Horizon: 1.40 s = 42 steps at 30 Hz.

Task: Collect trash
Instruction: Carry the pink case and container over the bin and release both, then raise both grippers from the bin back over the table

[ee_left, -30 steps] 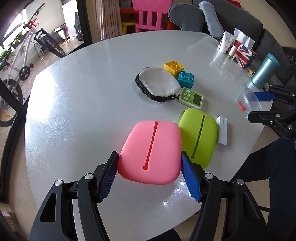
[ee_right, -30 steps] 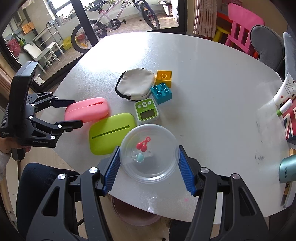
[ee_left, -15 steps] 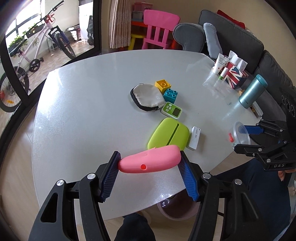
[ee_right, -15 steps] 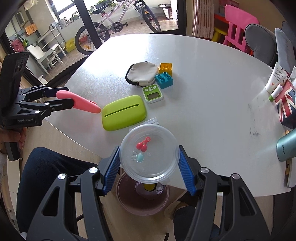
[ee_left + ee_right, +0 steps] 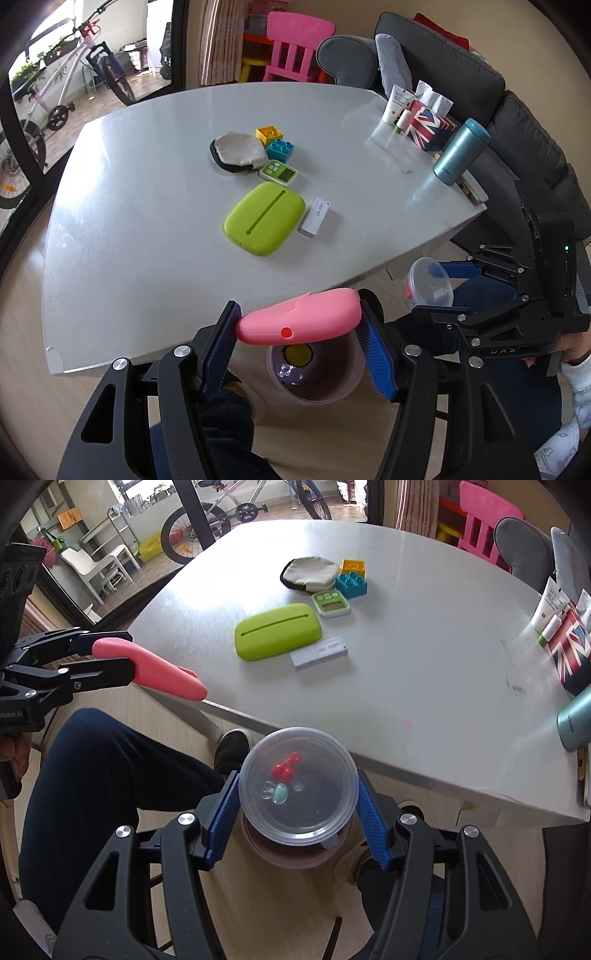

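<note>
My left gripper (image 5: 299, 341) is shut on a pink silicone pouch (image 5: 301, 321) and holds it off the table's near edge, above a translucent pink bin (image 5: 314, 373) on the floor. The pouch also shows in the right wrist view (image 5: 155, 668). My right gripper (image 5: 297, 818) is shut on a clear round plastic container (image 5: 299, 784) with small red and teal bits inside, held over the same bin (image 5: 291, 856). The container also shows in the left wrist view (image 5: 428, 282).
On the white table (image 5: 147, 206) lie a green pouch (image 5: 264, 218), a white test cassette (image 5: 314, 216), a green timer (image 5: 277, 171), a grey pouch (image 5: 238, 151), two toy bricks (image 5: 275, 142), a teal flask (image 5: 461, 151) and a flag tissue box (image 5: 428, 125). The person's legs (image 5: 99, 760) flank the bin.
Both grippers have pulled back off the table with their loads and lowered to above the floor bin. The pink pouch has left the table beside the green one.
</note>
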Available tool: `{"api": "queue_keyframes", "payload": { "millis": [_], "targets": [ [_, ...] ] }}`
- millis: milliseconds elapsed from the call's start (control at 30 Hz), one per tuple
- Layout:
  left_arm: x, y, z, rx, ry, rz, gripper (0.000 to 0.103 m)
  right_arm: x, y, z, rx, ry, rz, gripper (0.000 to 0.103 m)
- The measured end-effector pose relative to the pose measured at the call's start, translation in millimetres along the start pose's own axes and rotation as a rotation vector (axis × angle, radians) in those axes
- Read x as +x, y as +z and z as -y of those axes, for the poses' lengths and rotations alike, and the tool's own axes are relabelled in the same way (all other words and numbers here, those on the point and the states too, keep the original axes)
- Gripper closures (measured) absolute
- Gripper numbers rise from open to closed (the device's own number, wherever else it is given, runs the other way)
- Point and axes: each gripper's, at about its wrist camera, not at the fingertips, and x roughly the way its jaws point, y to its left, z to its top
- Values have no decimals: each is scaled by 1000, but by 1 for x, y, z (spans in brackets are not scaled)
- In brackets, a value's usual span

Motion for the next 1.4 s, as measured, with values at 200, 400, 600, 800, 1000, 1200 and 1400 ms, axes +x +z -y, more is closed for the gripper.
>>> {"api": "queue_keyframes", "payload": {
  "millis": [200, 400, 600, 800, 1000, 1200, 1400],
  "targets": [
    [16, -19, 16, -29, -24, -33, 42, 19, -22, -4, -8, 18, -65, 43],
    [20, -19, 18, -34, -23, -33, 42, 35, -29, -2, -7, 8, -91, 23],
    [30, -19, 23, -19, -36, -56, 41, 27, -26, 14, 32, -28, -86, 13],
    [44, -21, 34, 2, -45, -88, 41, 12, -20, 25, 58, -50, -53, 11],
    [50, -21, 41, 11, -59, -92, 24, 3, -17, 34, 78, -57, -34, 11],
    [49, -17, 39, -11, -53, -63, 7, -5, -15, 41, 99, -68, -11, 11],
    [47, -18, 33, -27, -29, -61, 7, -4, -16, 39, 95, -60, -7, 10]
  ]
}}
